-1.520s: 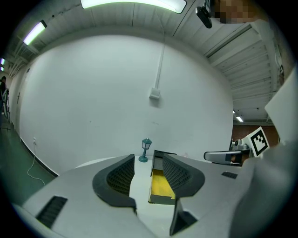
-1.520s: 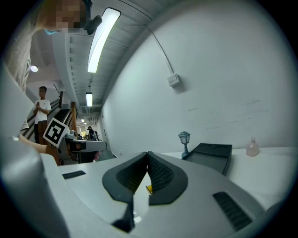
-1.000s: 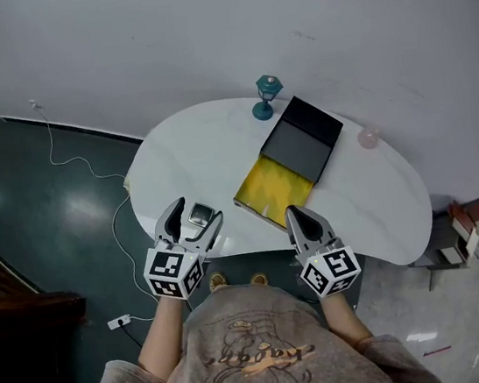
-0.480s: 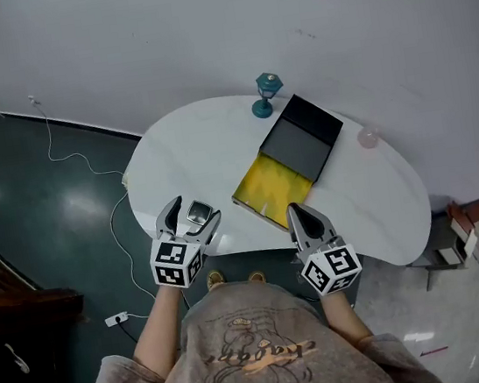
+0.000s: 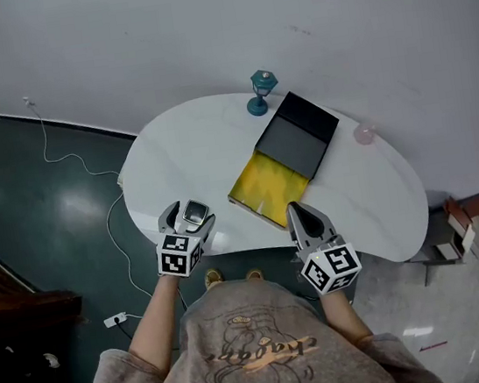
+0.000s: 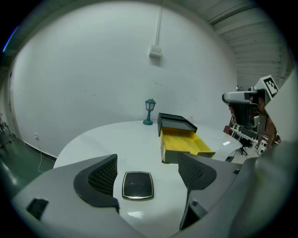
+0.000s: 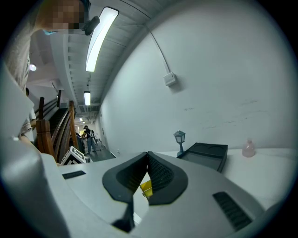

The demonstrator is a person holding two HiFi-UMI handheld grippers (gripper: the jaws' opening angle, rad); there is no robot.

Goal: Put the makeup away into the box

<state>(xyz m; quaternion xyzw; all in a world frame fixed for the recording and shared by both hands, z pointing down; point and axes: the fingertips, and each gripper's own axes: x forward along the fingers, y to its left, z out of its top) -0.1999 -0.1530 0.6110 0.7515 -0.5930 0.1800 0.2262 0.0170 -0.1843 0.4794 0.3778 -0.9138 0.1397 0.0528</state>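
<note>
White table [image 5: 206,142] fills the head view: the open box [image 5: 267,184], yellow inside and dark at the back, sits mid-table, with a teal lamp [image 5: 259,92] behind it and a pink bottle [image 5: 363,134] off to its right. Near the front edge the left gripper [image 5: 187,214] straddles a makeup compact [image 5: 195,210]; the right gripper [image 5: 301,214] hangs just in front of the box.

Left gripper view: jaws spread wide, having just been opening. The compact lies flat on the table between them, touched by neither pad; the box stands beyond, to the right.

Right gripper view: jaws pressed together on nothing, a sliver of yellow box showing below their tips
</note>
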